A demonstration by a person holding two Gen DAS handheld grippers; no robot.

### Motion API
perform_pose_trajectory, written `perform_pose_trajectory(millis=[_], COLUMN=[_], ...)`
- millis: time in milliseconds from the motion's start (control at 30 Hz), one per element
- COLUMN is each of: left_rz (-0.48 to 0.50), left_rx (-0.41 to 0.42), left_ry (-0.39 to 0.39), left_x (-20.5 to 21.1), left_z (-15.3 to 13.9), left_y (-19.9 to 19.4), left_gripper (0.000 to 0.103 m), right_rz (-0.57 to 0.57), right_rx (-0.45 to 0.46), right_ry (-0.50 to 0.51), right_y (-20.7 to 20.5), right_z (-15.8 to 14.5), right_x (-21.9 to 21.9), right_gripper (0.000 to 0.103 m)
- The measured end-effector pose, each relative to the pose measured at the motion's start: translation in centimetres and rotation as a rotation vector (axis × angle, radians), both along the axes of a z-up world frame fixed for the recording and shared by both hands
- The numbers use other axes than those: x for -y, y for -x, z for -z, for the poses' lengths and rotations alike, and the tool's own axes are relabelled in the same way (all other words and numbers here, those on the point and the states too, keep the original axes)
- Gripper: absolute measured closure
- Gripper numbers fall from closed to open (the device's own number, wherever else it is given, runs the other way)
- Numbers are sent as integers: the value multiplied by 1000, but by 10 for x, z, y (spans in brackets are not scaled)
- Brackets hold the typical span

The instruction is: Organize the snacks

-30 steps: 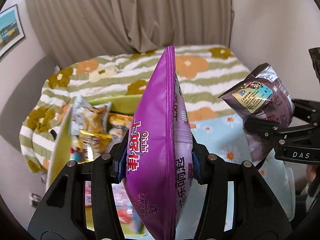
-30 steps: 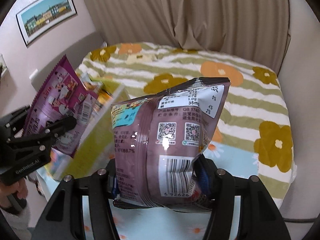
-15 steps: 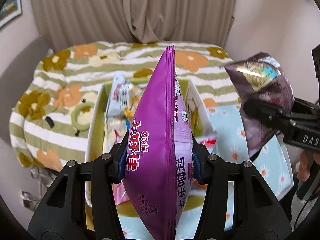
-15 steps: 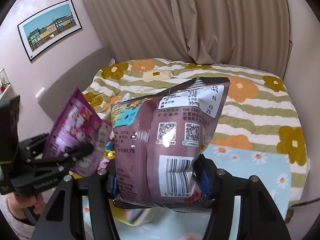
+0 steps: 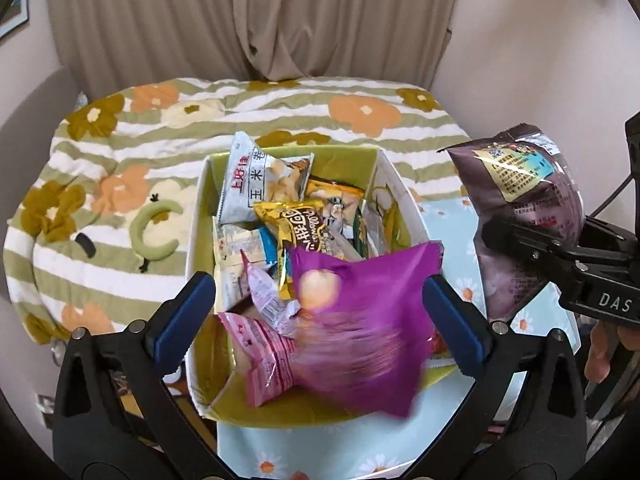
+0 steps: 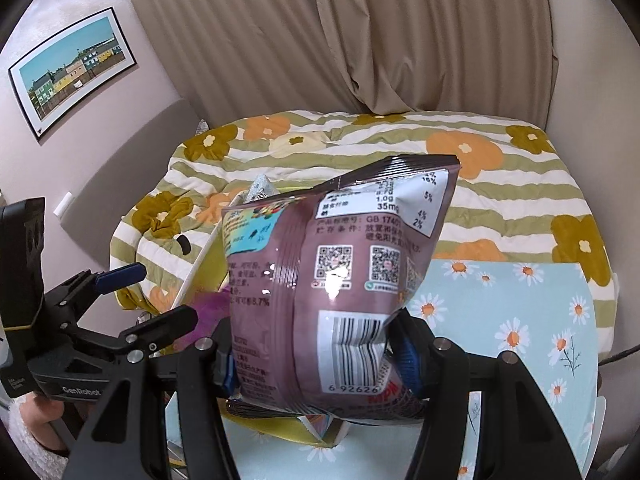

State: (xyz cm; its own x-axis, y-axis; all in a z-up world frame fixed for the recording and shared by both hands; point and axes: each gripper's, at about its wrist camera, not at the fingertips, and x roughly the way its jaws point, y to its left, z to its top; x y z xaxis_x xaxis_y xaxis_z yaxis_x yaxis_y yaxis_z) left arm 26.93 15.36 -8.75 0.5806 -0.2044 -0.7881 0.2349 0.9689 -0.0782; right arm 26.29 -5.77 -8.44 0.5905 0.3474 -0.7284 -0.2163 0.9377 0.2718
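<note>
My left gripper (image 5: 318, 284) hangs over a white box with a green lining (image 5: 198, 216); its jaws are opening wide. A purple Oishi snack bag (image 5: 360, 328), blurred, drops free between the blue pads onto the packets in the box, touching neither pad. The box holds several snack packets, among them a silver one (image 5: 260, 184), a yellow one (image 5: 296, 232) and a pink one (image 5: 264, 356). My right gripper (image 6: 316, 360) is shut on a maroon snack bag (image 6: 340, 272), held upright to the right of the box, and shows at the right as a maroon bag (image 5: 524, 184).
The box stands on a table with a light-blue daisy cloth (image 6: 520, 320). Behind it lies a bed with a striped floral quilt (image 5: 120, 160), then beige curtains (image 5: 256, 20). A framed picture (image 6: 72, 68) hangs on the left wall. A hand (image 5: 604, 348) grips the right tool.
The left jaws have sprung apart and let go of the purple bag, which now falls into the box. The left gripper came over the box; the right gripper with its maroon bag followed.
</note>
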Motion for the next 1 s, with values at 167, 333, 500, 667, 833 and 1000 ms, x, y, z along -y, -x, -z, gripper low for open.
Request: perform_pose_trajectory(millis=[167,333,500,667,833,1000], left_rz=[-27,-58,-93,-122,-117,-110], left_rx=[-4,-7,-10,-33,-51,-50], left_ry=[2,-27,-29,-27,-44,-59], left_x=[-3,-9,-22,-40,-50,-52], left_z=[0,0,-2,6,22,28], left_y=[9,11,14,11,4,4], left_gripper=[1,1,1,1,1,1], right_rz=[-16,-52,-103,-130,-94,-24], right_rx=[-10,-13,-2,-54,-124,-72], right_ry=[0,8,48,51,62,71], right_y=[-5,-14,-37,-68,-88,-80], right_z=[1,-5,-17,-9,16,14], right_x=[-4,-11,-30,-52,-65,-63], right_gripper=[47,47,46,45,11,11])
